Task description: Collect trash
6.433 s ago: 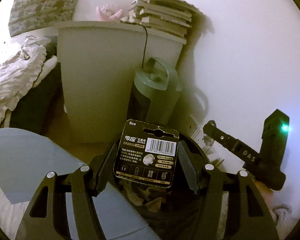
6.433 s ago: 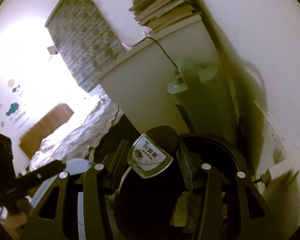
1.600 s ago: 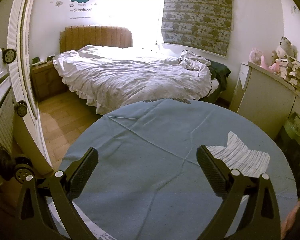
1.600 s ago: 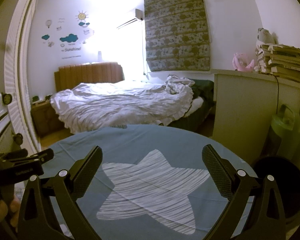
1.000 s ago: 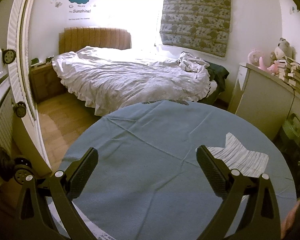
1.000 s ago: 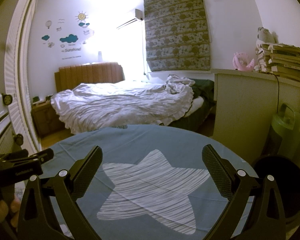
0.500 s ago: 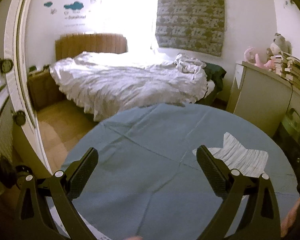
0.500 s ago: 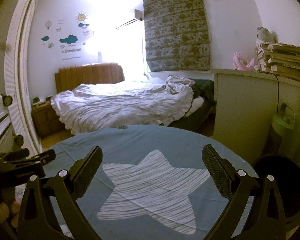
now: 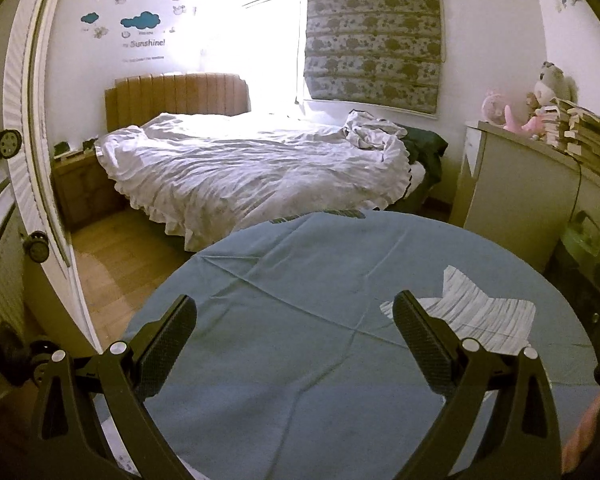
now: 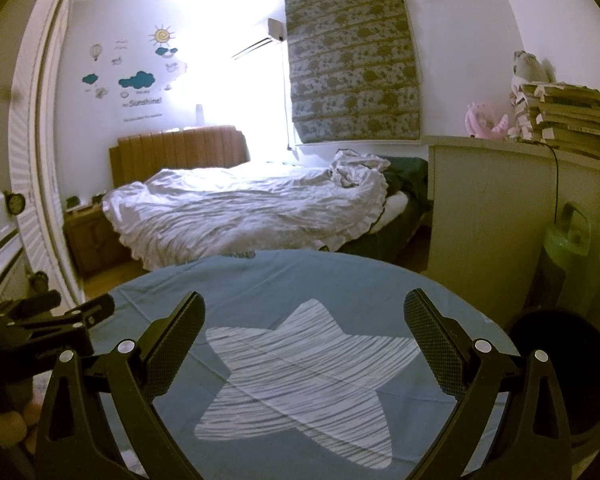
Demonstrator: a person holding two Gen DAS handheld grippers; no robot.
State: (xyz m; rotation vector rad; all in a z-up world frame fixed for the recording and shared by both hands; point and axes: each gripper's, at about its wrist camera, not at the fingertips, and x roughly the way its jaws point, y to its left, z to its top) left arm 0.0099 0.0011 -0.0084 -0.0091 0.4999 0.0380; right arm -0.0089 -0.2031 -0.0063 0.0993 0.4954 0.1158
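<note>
A round table under a blue cloth (image 9: 300, 280) (image 10: 340, 276) with a white striped star (image 10: 308, 364) (image 9: 472, 312) fills the near part of both views; I see no trash on it. My left gripper (image 9: 294, 324) hovers over the cloth, open, with nothing between its fingers. My right gripper (image 10: 306, 328) is open too and hangs empty above the star. A black round trash bin (image 10: 572, 364) stands on the floor by the table's right edge. In the right wrist view the left gripper's body (image 10: 40, 332) shows at the far left.
A bed with a rumpled white duvet (image 9: 252, 168) stands behind the table. A pale cabinet (image 10: 496, 216) topped with stacked books (image 10: 564, 120) and pink toys is at the right, a green container (image 10: 568, 256) beside it. A white louvered door (image 9: 20, 160) lines the left.
Since the oldest frames, the battery pack and the plastic wrapper that were held over the bin are gone from the jaws. Both grippers now face the table, open, the left one slightly shifted.
</note>
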